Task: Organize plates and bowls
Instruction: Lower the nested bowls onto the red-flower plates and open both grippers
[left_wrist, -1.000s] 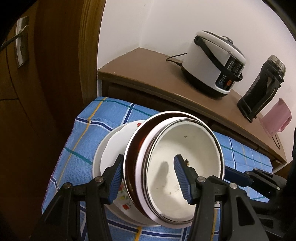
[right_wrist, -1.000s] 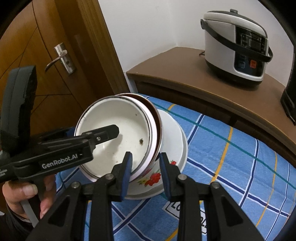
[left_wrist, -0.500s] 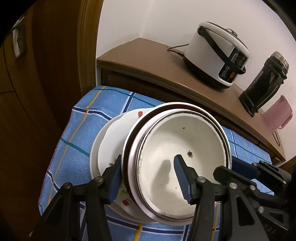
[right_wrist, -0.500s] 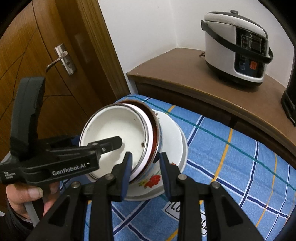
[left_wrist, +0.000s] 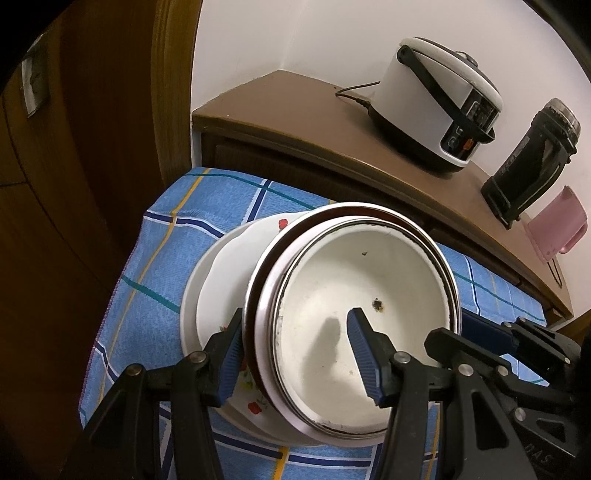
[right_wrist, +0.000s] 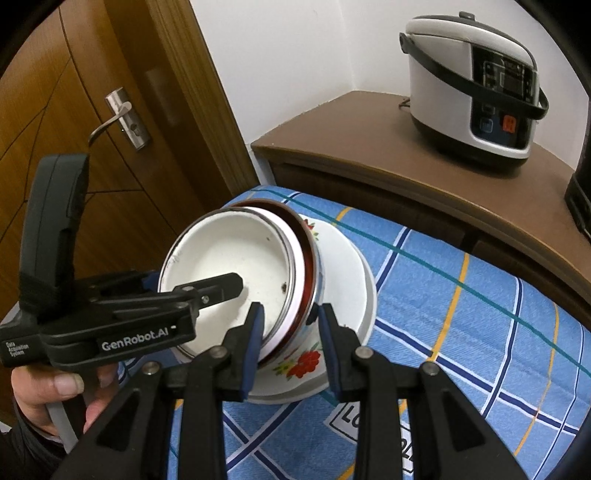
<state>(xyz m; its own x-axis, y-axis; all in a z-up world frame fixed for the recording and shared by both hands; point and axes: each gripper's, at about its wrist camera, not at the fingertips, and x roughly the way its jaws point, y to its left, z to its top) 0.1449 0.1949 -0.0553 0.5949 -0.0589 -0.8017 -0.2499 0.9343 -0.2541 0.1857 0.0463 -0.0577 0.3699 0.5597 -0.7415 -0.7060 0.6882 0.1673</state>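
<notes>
Two nested bowls (left_wrist: 354, 280) (right_wrist: 229, 258), a white one inside a dark-red-rimmed one, stand tilted with their lower edge in a flowered dish (left_wrist: 221, 295) (right_wrist: 343, 280). That dish sits on a white plate (left_wrist: 186, 306) (right_wrist: 371, 306). My left gripper (left_wrist: 295, 319) straddles the near wall. One pad is against the outside and the other reaches inside, its tip at the white bowl's inner surface, so it is shut on the pair. My right gripper (right_wrist: 290, 310) is shut on the opposite wall, one pad inside and one outside.
A blue checked cloth (right_wrist: 480, 332) covers the table. Behind it is a wooden cabinet (left_wrist: 295, 122) with a rice cooker (left_wrist: 439, 122) (right_wrist: 476, 92), a black flask (left_wrist: 532, 162) and a pink jug (left_wrist: 554, 229). A wooden door (right_wrist: 118, 118) is at the left. A hand (right_wrist: 48, 391) holds the left gripper.
The nested bowls have tipped a little, so their opening faces the left wrist camera more. The left gripper shifted slightly. Both grips look the same, and the dish and plate stayed put.
</notes>
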